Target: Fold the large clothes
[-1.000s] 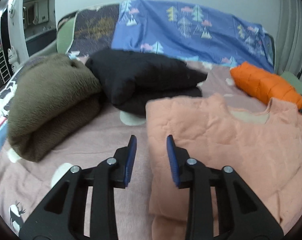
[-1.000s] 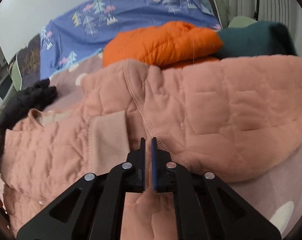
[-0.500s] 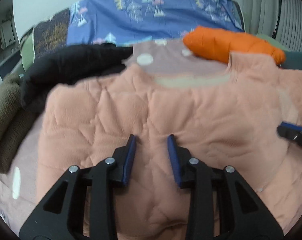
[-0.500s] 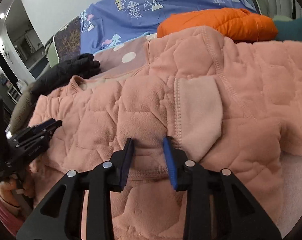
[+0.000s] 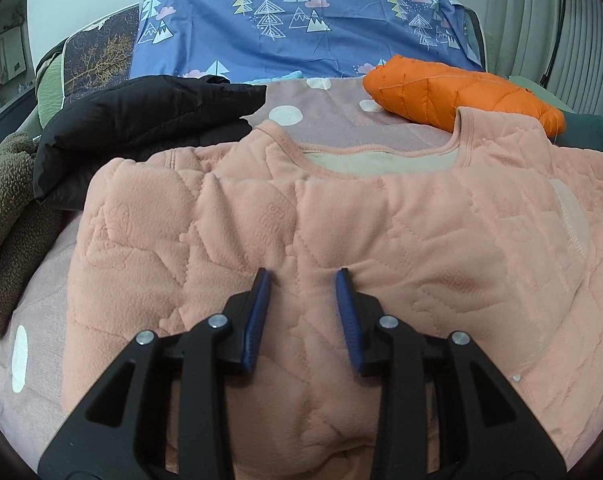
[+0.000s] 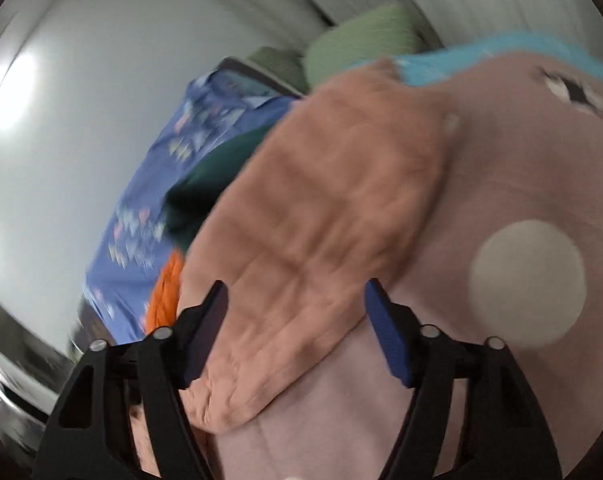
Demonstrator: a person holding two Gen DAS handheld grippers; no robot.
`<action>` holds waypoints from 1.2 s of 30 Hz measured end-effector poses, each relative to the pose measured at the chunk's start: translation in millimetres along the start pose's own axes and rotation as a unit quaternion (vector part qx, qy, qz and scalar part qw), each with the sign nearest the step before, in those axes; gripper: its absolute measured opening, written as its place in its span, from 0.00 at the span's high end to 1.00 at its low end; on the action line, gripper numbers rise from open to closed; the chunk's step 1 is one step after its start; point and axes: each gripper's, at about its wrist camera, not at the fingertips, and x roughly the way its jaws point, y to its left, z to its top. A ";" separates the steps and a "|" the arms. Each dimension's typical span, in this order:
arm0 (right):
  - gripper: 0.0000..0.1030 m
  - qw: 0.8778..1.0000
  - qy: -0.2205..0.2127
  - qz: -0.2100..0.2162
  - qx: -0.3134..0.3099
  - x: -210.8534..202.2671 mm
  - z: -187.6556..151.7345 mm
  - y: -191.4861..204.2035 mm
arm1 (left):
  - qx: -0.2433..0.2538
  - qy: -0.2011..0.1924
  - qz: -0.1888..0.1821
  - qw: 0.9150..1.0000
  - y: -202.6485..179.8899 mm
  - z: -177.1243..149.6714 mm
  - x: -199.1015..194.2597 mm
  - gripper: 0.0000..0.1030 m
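Peach quilted fleece top lies spread flat across the middle of the bed, neckline toward the far edge, on a mauve blanket with white dots. One sleeve is folded across the chest; in the right wrist view, which is tilted and blurred, another sleeve stretches out over the blanket toward the bed's right side.

The left tool hovers over the lower front of the top, its blue-padded fingers apart with nothing between them. The right tool has its fingers spread wide on either side of the sleeve's base; whether they touch the fabric cannot be told.

Four other folded garments sit around the top: one black puffy jacket and one brown fleece at the bed's left edge, one orange down jacket at the far right, and one dark green garment just beyond it. One blue tree-print sheet covers the head of the bed.
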 end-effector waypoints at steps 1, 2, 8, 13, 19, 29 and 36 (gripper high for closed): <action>0.21 1.000 -0.003 0.003 0.011 4.9 7.0 -7.9 | 0.001 0.000 0.001 1.000 -0.4 0.1 -0.1 0.66; 0.20 1.000 -0.006 0.003 0.013 9.2 10.2 -10.2 | 0.001 0.000 0.001 1.000 -0.4 0.0 -0.3 0.66; 0.20 0.999 -0.040 -0.018 -0.015 26.1 32.3 -10.3 | -0.001 0.000 -0.001 1.000 -0.1 0.1 -0.7 0.66; 0.89 0.999 -0.044 0.012 -0.001 21.7 32.4 -22.8 | -0.002 0.000 -0.003 1.000 0.3 0.3 -0.8 0.66; 0.91 0.993 -0.050 0.096 -0.055 -25.1 20.3 44.8 | -0.006 0.000 -0.008 1.000 2.2 0.6 -1.0 0.66; 0.90 0.886 0.122 0.284 -0.344 -4.9 -184.9 295.8 | -0.057 -0.015 -0.083 0.995 23.7 -1.2 -8.1 0.55; 0.56 0.851 0.270 0.176 -0.416 84.4 -317.6 284.1 | -0.138 -0.071 -0.243 0.958 67.7 -11.9 -45.4 0.27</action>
